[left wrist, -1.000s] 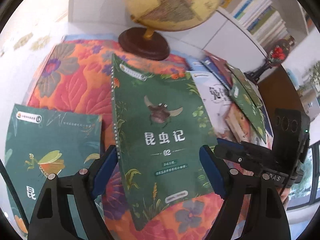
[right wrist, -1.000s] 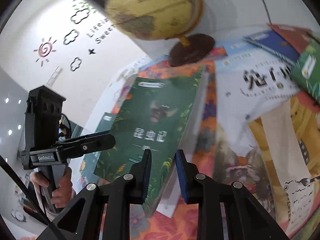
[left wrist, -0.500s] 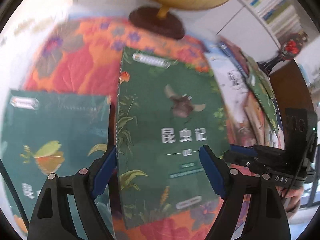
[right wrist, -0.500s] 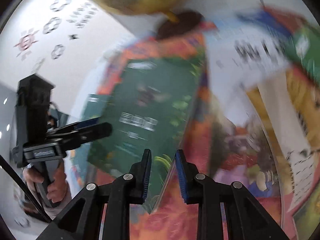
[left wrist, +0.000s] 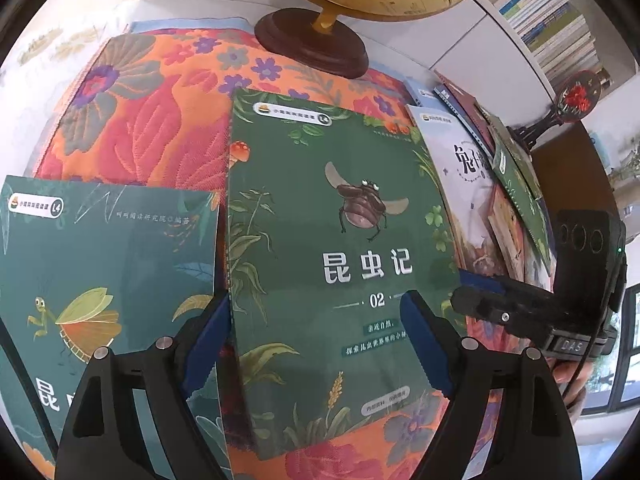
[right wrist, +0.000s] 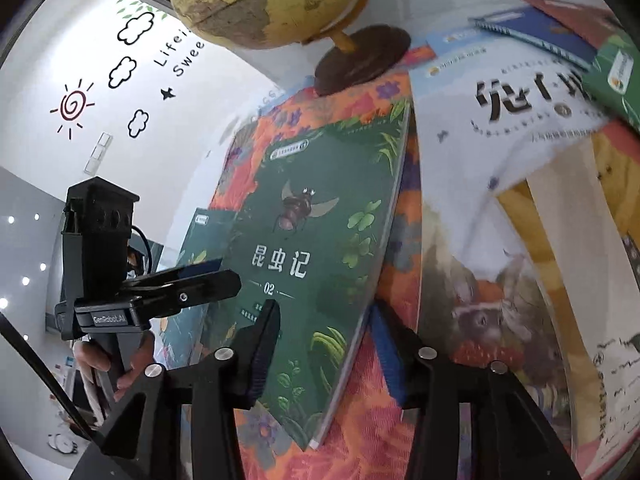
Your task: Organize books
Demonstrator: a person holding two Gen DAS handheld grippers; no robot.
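A green insect book marked 02 (left wrist: 340,264) lies on the floral cloth (left wrist: 152,120). It also shows in the right wrist view (right wrist: 316,248), its right edge between my right fingers. My right gripper (right wrist: 326,354) is open around that edge, not clamping it. My left gripper (left wrist: 316,344) is open and empty, above the book's lower part. A second green insect book (left wrist: 100,272) lies to the left. A white book (right wrist: 500,120) and a fanned pile of books (left wrist: 504,184) lie to the right.
A globe on a dark wooden base (left wrist: 316,46) stands at the back of the cloth. A shelf of books (left wrist: 556,24) is at the far right. A small dark stand with a red ornament (left wrist: 576,96) is behind the pile.
My right gripper has opened; its jaws were nearly shut on the 02 book's edge before. The book has settled flat on the cloth beside the left green book. My left gripper stays open.
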